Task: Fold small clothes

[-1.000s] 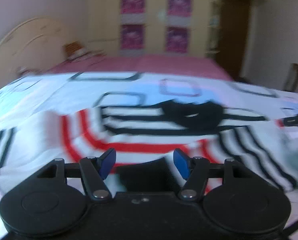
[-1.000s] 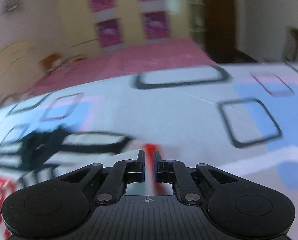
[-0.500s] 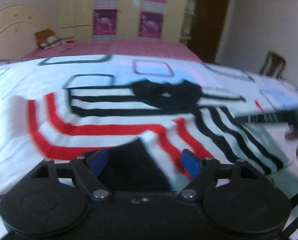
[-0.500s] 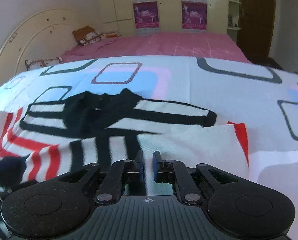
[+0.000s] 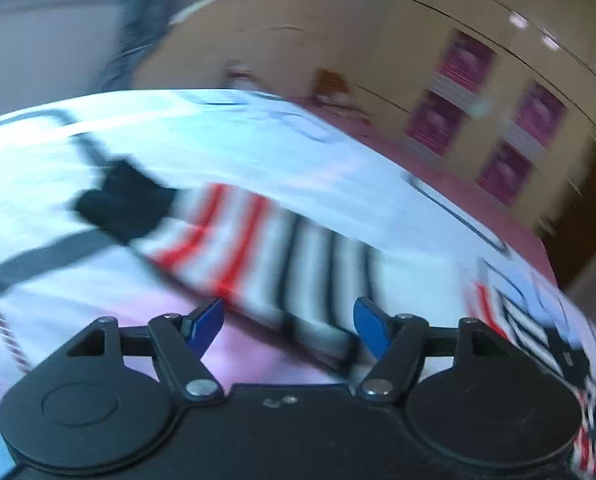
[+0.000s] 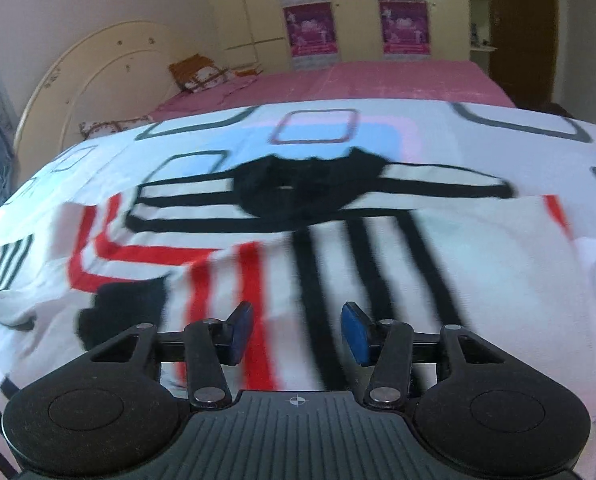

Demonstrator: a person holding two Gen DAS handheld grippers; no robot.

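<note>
A small white sweater [image 6: 478, 256] with red and black stripes and a black collar [image 6: 298, 188] lies on the patterned bedsheet [image 6: 338, 136]. Its right sleeve is folded across the body. In the right wrist view my right gripper [image 6: 296, 334] is open and empty, just above the sweater's lower middle. In the blurred left wrist view my left gripper [image 5: 287, 326] is open and empty, hovering over a striped sleeve [image 5: 265, 256] with a black cuff [image 5: 125, 204] that stretches out to the left.
The sheet covers the near part of a bed with a pink cover [image 6: 378, 80] behind. A cream headboard [image 6: 97, 76] stands at the left, with a pillow [image 6: 201, 72] beside it. A wardrobe with pink posters [image 6: 310, 28] and a dark door [image 6: 522, 20] stand at the back.
My right gripper has opened and let go of the sleeve it carried over the body. My left gripper has swung left, from the sweater's body to the left sleeve.
</note>
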